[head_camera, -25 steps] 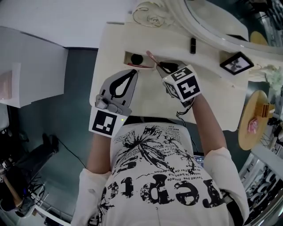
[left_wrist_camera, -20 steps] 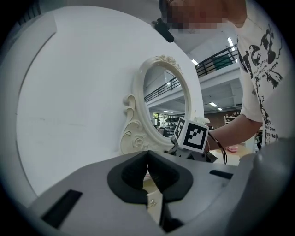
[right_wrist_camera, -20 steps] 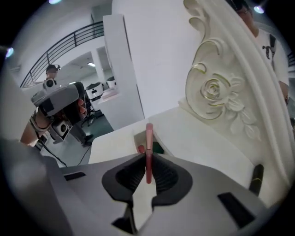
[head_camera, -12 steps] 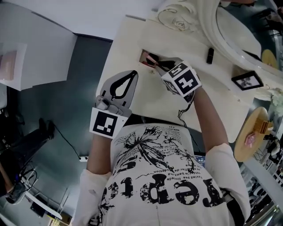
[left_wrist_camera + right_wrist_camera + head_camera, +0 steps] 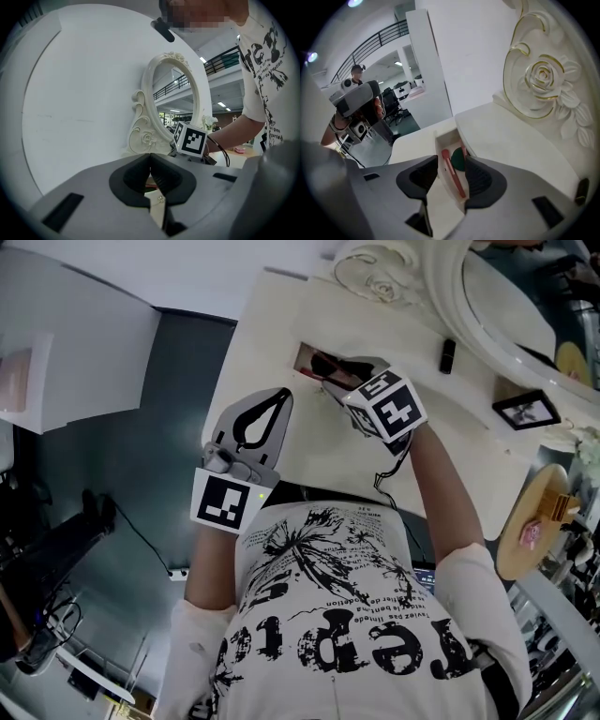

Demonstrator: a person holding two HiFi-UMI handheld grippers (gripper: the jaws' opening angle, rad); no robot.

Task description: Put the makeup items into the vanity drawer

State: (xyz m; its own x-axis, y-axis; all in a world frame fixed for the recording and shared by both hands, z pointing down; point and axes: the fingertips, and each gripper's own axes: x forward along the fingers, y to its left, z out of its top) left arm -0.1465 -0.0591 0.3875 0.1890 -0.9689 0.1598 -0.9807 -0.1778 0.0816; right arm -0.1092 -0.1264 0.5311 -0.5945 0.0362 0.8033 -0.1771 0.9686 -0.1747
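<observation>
The cream vanity table (image 5: 309, 451) has a small open drawer (image 5: 302, 360) at its far left. My right gripper (image 5: 336, 382) hovers over that drawer, its jaws opening with nothing pressed between them. In the right gripper view a red-handled makeup brush (image 5: 453, 173) and a dark green sponge (image 5: 458, 161) lie inside the drawer (image 5: 442, 140), under the gap of the right gripper (image 5: 451, 177). A black lipstick tube (image 5: 448, 354) lies on the tabletop near the mirror. My left gripper (image 5: 277, 397) is shut and empty at the table's left front edge.
An ornate oval mirror (image 5: 487, 296) stands at the back of the vanity, with a carved rose (image 5: 541, 75) at its base. A small picture frame (image 5: 526, 410) sits at the right. A round wooden side table (image 5: 525, 512) stands beyond the right end.
The right gripper has moved forward over the drawer and its jaws have parted. The red brush it carried now lies in the drawer. The left gripper has stayed put.
</observation>
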